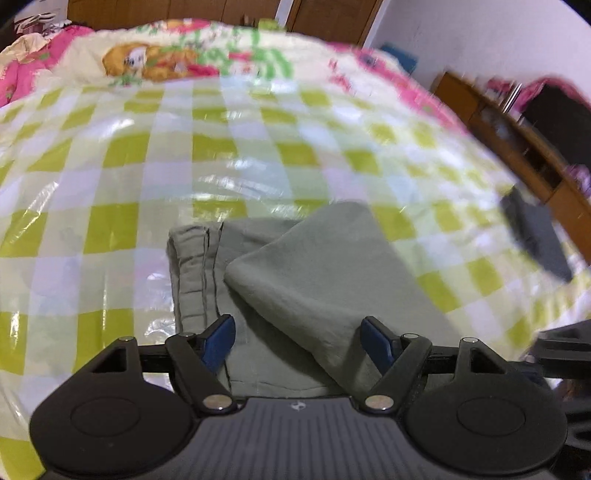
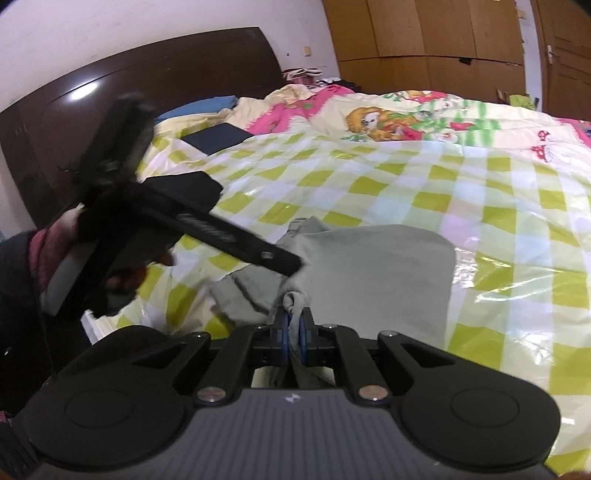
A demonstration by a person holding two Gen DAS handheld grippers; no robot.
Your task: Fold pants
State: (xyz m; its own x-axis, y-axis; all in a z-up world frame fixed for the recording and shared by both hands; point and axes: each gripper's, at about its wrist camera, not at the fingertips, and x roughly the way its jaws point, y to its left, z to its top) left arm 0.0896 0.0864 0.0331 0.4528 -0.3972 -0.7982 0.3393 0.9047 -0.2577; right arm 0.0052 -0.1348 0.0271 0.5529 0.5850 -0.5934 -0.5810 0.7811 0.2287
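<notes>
The grey-green pants (image 1: 295,273) lie partly folded on the green-and-white checked cover of the bed, with one layer turned over the seamed waistband part. My left gripper (image 1: 298,338) is open, its blue pads either side of the cloth, not pinching it. In the right wrist view the pants (image 2: 373,266) lie just ahead. My right gripper (image 2: 294,325) is shut on a bunched edge of the pants. The left gripper (image 2: 284,260) shows there as a black bar reaching over the cloth from the left.
The checked plastic cover (image 2: 461,184) spreads over a cartoon-print quilt (image 2: 388,118). Dark folded items (image 2: 218,138) lie near the dark headboard (image 2: 110,99). A wooden wardrobe (image 2: 424,33) stands behind the bed. A wooden shelf (image 1: 517,129) stands at the right in the left wrist view.
</notes>
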